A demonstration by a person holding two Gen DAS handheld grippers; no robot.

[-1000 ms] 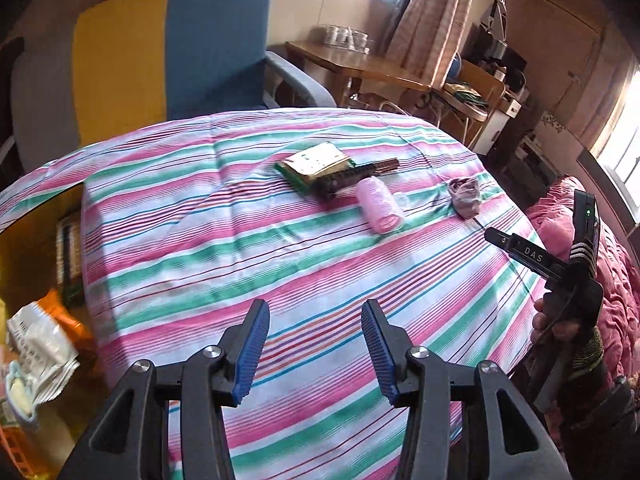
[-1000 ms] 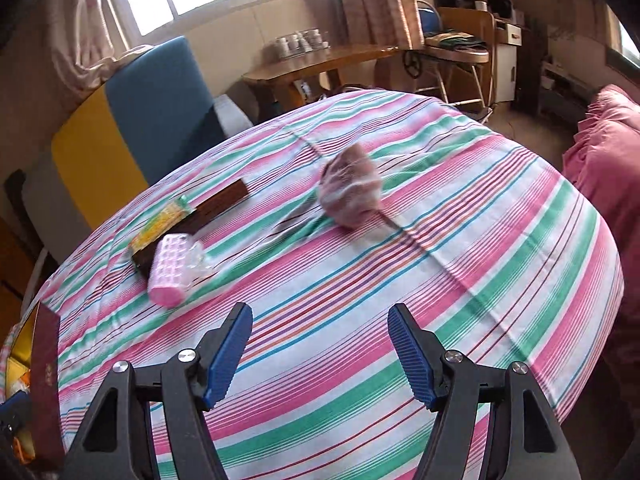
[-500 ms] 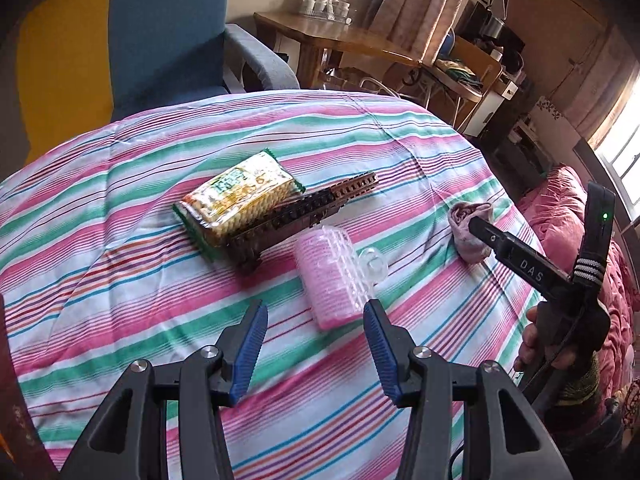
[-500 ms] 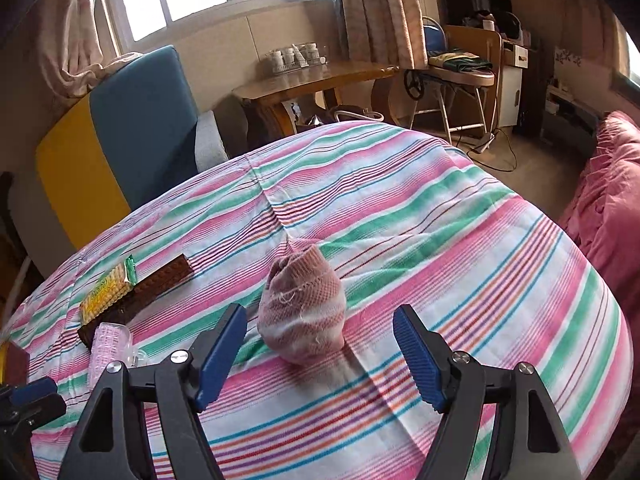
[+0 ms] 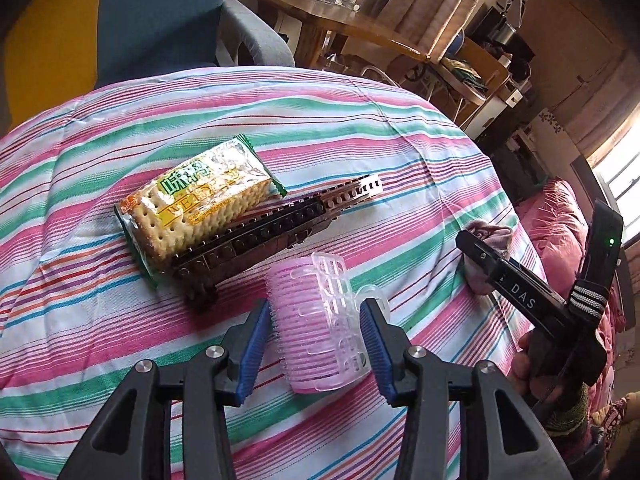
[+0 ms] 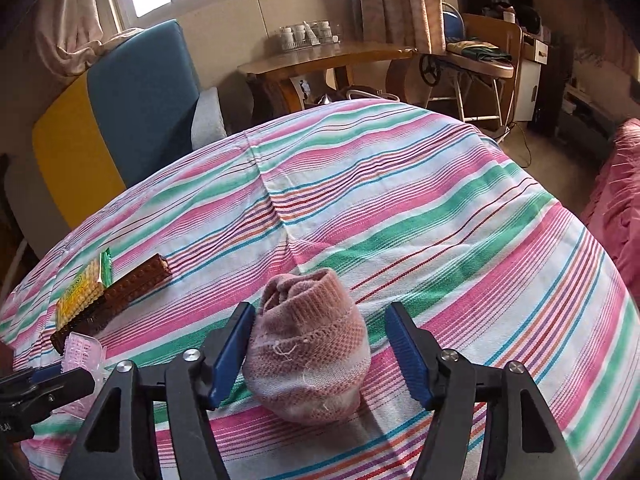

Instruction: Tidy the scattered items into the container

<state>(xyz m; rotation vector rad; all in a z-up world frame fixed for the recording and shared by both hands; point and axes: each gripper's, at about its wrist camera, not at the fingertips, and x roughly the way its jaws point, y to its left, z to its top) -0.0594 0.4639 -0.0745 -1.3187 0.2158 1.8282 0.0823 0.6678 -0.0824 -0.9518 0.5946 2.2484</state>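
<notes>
Pink hair roller [image 5: 316,320] lying on the striped surface [image 5: 80,320], flanked by the blue pads of the left tool [image 5: 316,312]. Tool spread wide and released, nothing clamped yet; left pad close against the roller's bristles, contact too fine to call, right pad just clear of its transparent clip. Probably held this way so that a squeeze lands across the roller's width rather than along it.

Just behind the roller: brown brick bar [image 5: 272,232], with a biscuit packet [image 5: 200,204] leaning on its far side. Both untouched, waiting for a later pass.

To the right of the roller, well apart: rolled pink sock [image 6: 308,344], also on the surface, sitting between the fingers of the right tool [image 6: 320,312]. Released too, with gaps on both sides of the sock, the wider one on the right. Straddling first and closing after looks sensible for such a soft bundle.

No container visible in either view, so every item is judged still out of it.

Against half a second ago: left tool then short of the roller, pads empty; now around it. Sock then further ahead of the right tool's pads; now deep between them. A second back, both tools far from their targets.
</notes>
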